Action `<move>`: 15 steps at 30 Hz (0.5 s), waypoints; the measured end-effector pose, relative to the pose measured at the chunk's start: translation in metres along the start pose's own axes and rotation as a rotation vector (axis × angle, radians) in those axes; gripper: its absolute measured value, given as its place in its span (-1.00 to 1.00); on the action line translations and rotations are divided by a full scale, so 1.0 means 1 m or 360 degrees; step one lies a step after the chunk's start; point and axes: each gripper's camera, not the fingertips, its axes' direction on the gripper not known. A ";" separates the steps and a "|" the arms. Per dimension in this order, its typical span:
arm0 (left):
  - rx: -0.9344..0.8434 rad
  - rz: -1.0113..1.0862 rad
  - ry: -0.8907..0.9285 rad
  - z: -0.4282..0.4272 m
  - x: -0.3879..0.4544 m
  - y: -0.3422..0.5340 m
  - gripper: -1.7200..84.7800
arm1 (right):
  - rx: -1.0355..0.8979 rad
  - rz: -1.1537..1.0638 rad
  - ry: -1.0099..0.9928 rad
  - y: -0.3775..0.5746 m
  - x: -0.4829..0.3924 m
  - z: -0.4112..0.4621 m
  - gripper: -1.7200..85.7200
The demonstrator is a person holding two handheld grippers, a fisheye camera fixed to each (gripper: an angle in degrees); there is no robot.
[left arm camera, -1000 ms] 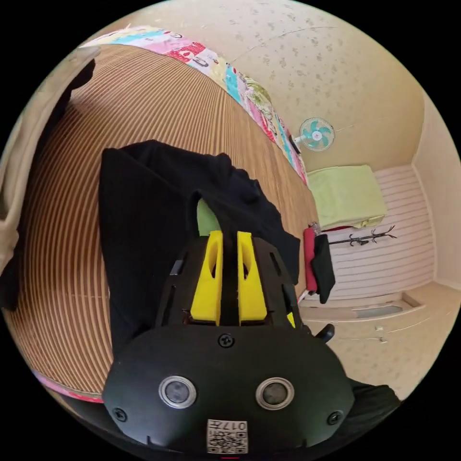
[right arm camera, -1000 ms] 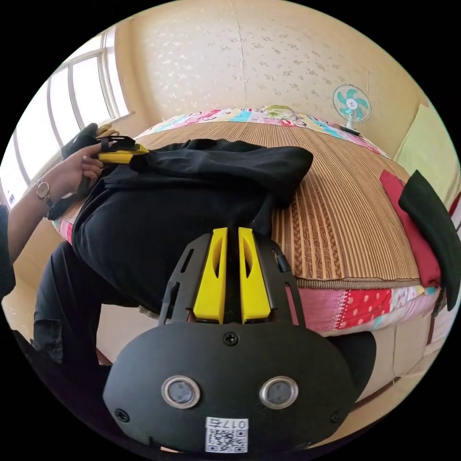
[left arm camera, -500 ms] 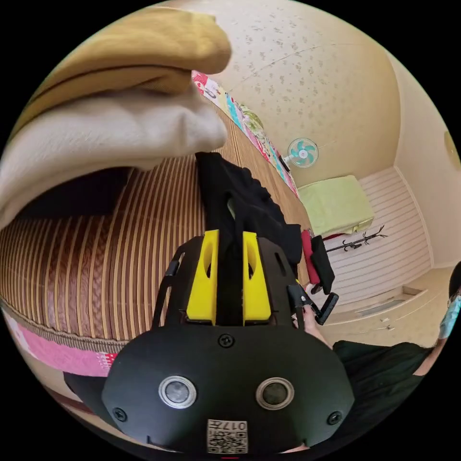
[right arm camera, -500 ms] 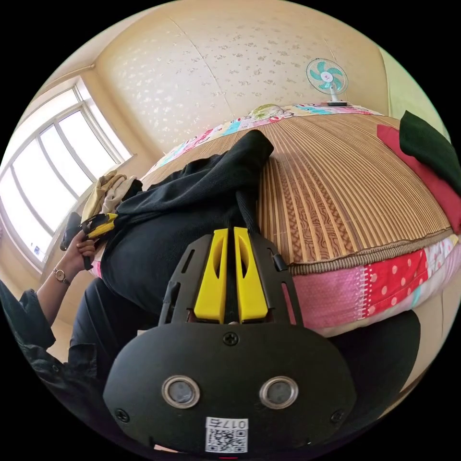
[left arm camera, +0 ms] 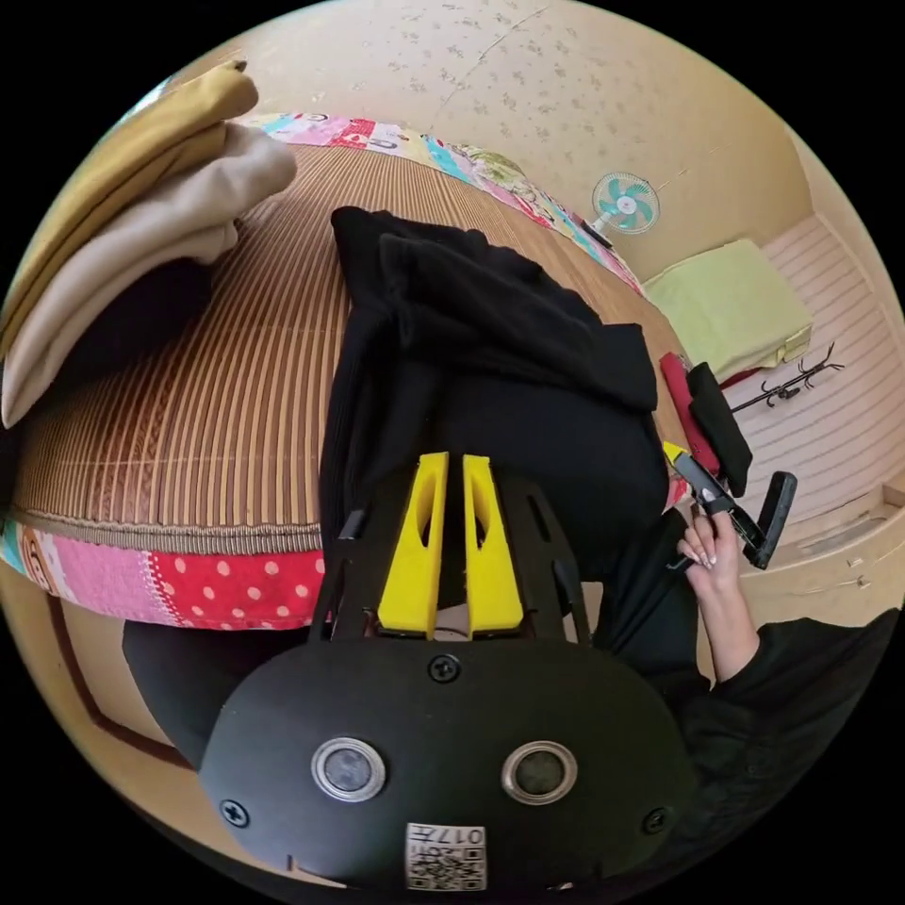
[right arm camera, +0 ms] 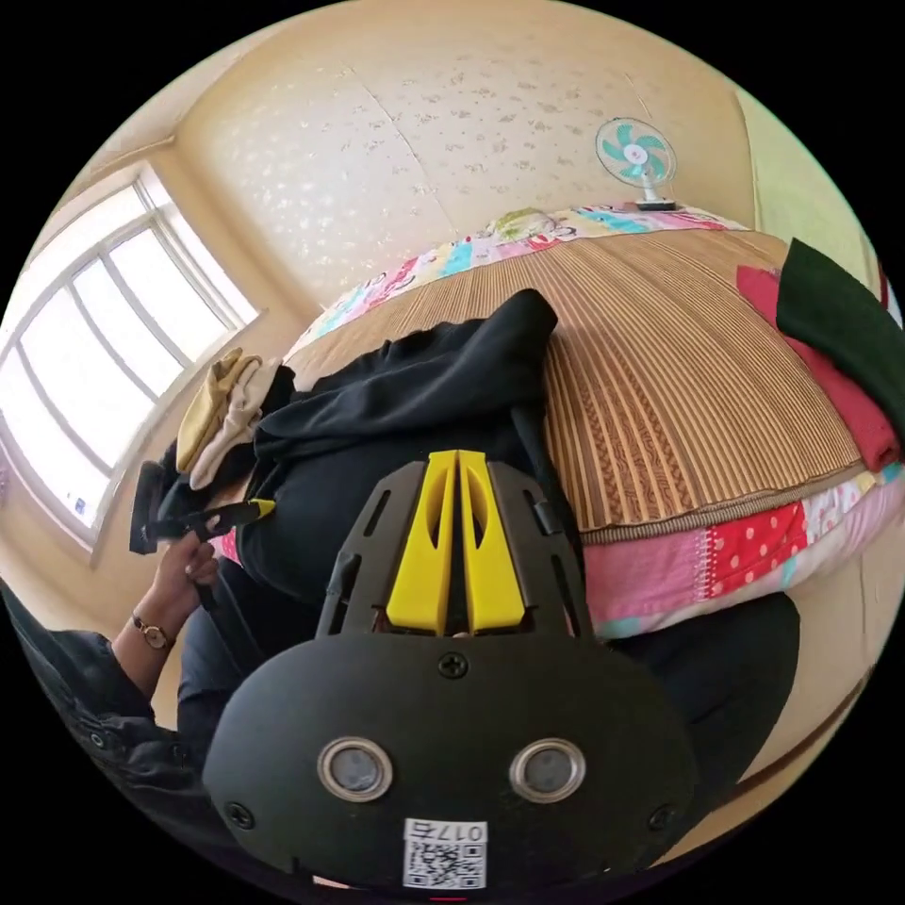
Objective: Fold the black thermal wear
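The black thermal wear lies bunched on the bed's woven mat, its near part hanging over the bed edge. In the left gripper view, my left gripper is shut on the hanging fabric. The right gripper, held in a hand, grips the garment's far side. In the right gripper view, my right gripper is shut on the black thermal wear. The left gripper holds the opposite edge, held by a hand.
A stack of beige and mustard folded clothes sits on the mat; it is also in the right gripper view. Red and dark green folded clothes lie at the bed's other end. A fan stands by the wall, near a window.
Both grippers have drawn back toward the bed's near edge, still shut on the garment. The garment has slid with them, and more of it now hangs over the edge.
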 end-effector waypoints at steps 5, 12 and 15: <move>-0.0128 0.0195 -0.0305 0.042 0.062 -0.051 -0.94 | -0.0425 -0.0237 0.0228 -0.055 -0.013 0.060 -0.95; -0.0014 0.0184 -0.0437 0.090 0.093 -0.106 -0.96 | -0.0871 -0.0250 -0.0002 -0.152 0.019 0.116 -0.95; 0.0040 0.0129 -0.0481 0.109 0.099 -0.137 -0.96 | -0.0864 -0.0294 -0.0053 -0.181 0.028 0.136 -0.95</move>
